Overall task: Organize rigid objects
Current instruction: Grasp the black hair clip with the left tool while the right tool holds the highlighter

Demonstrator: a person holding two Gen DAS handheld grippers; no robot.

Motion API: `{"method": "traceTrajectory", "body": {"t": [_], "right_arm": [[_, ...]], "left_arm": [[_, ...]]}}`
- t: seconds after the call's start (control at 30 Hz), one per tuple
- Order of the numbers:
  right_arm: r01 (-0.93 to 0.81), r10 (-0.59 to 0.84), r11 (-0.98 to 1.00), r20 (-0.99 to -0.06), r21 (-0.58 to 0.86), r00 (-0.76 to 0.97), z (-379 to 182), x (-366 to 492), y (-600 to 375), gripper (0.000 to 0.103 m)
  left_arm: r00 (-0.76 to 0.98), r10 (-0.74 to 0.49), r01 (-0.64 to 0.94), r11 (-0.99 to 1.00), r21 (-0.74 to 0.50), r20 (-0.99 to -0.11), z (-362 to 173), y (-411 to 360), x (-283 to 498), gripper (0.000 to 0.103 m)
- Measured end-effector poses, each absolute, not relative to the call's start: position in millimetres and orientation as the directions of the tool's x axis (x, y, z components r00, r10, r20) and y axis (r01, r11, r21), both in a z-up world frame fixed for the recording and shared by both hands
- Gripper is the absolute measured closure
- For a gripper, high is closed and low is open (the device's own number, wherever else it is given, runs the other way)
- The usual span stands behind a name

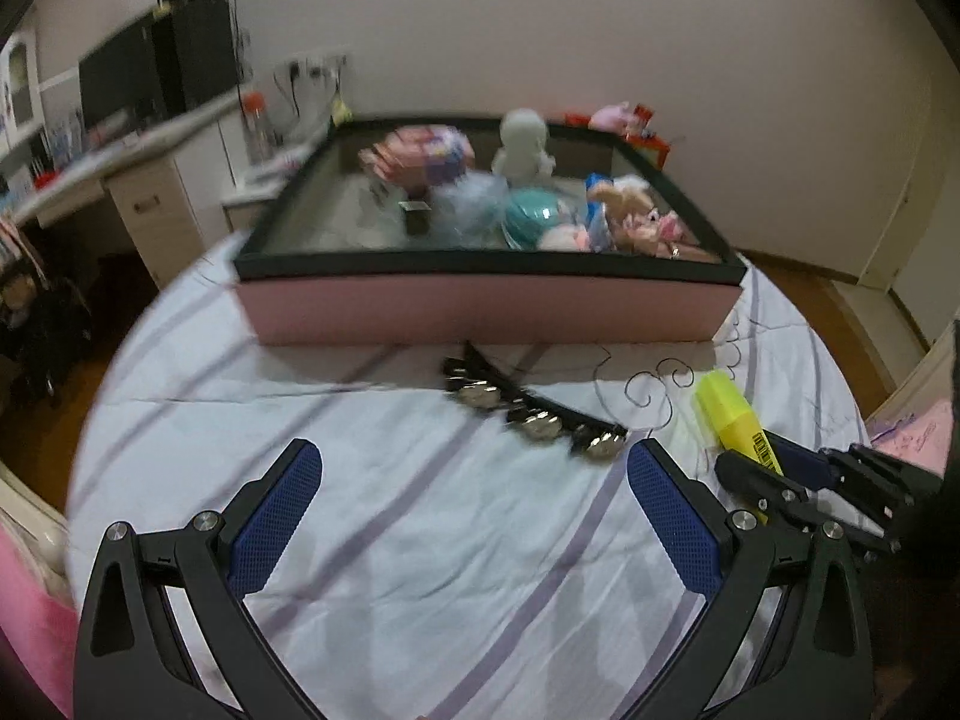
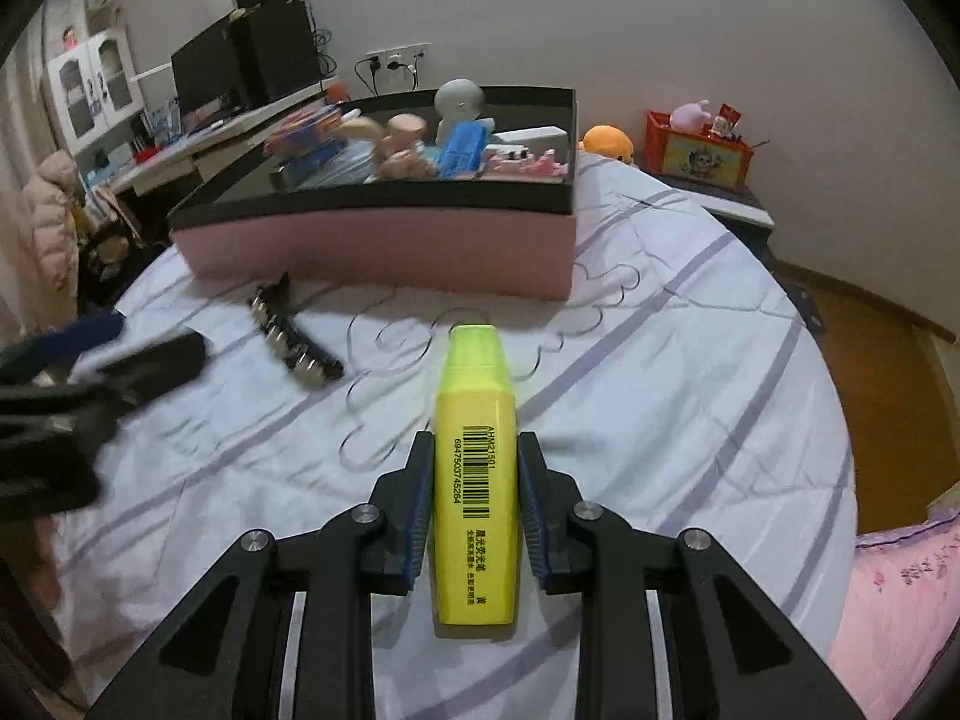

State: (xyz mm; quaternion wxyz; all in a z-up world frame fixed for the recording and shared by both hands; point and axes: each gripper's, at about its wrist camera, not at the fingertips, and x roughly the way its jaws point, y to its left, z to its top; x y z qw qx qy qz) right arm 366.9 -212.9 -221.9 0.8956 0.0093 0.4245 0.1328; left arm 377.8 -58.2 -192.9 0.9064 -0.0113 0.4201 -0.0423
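A yellow highlighter (image 2: 475,456) with a barcode label sits between the blue pads of my right gripper (image 2: 475,450), which is shut on it above the striped bedsheet. In the left wrist view the same highlighter (image 1: 735,414) shows at the right, clamped by the right gripper (image 1: 774,480). My left gripper (image 1: 474,474) stands open over the sheet with nothing between its fingers. Just beyond its fingertips lies a black strap with metal bells (image 1: 534,414), also seen at the left (image 2: 297,339). A pink box with a black rim (image 1: 480,306) holds several toys.
The pink box (image 2: 384,246) sits at the far side of the bed, with a white figurine (image 1: 525,147) and plush toys inside. A desk with a monitor (image 2: 207,75) stands at the left. A red box (image 2: 696,150) sits at the back right. A pink pillow (image 2: 894,588) lies at the right.
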Motion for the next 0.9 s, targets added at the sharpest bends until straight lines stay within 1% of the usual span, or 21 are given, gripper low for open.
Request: {"method": "traceTrajectory", "body": {"t": [0.13,0.3,0.4,0.47,0.57,0.63,0.9], "right_arm": [[-0.241,0.282,0.956,-0.755,0.168,0.592,-226,377,-218,0.076],[-0.255,0.316,0.946,-0.750,0.201,0.580,-228,384,-221,0.076],[-0.262,0.333,0.940,-0.747,0.218,0.575,-229,386,-222,0.076],[-0.266,0.336,0.939,-0.746,0.218,0.576,-229,385,-222,0.076],[-0.276,0.329,0.940,-0.747,0.201,0.578,-227,382,-217,0.076],[-0.283,0.338,0.937,-0.745,0.206,0.576,-227,382,-215,0.076],[-0.283,0.336,0.937,-0.749,0.205,0.571,-227,383,-206,0.076]], "left_arm": [[0.613,-0.095,0.051,0.995,-0.081,-0.785,-205,-75,401,0.000],[0.556,-0.024,-0.033,0.998,-0.051,-0.831,-227,-79,422,0.000],[0.562,0.036,-0.056,0.998,0.005,-0.826,-229,-77,424,0.000],[0.567,0.040,-0.077,0.997,-0.004,-0.823,-227,-68,420,0.000],[0.561,0.072,-0.103,0.995,0.017,-0.825,-229,-50,408,0.000],[0.563,0.074,-0.125,0.992,0.003,-0.823,-230,-37,401,0.000],[0.576,0.062,-0.034,0.998,0.051,-0.815,-231,-45,415,0.000]]}}
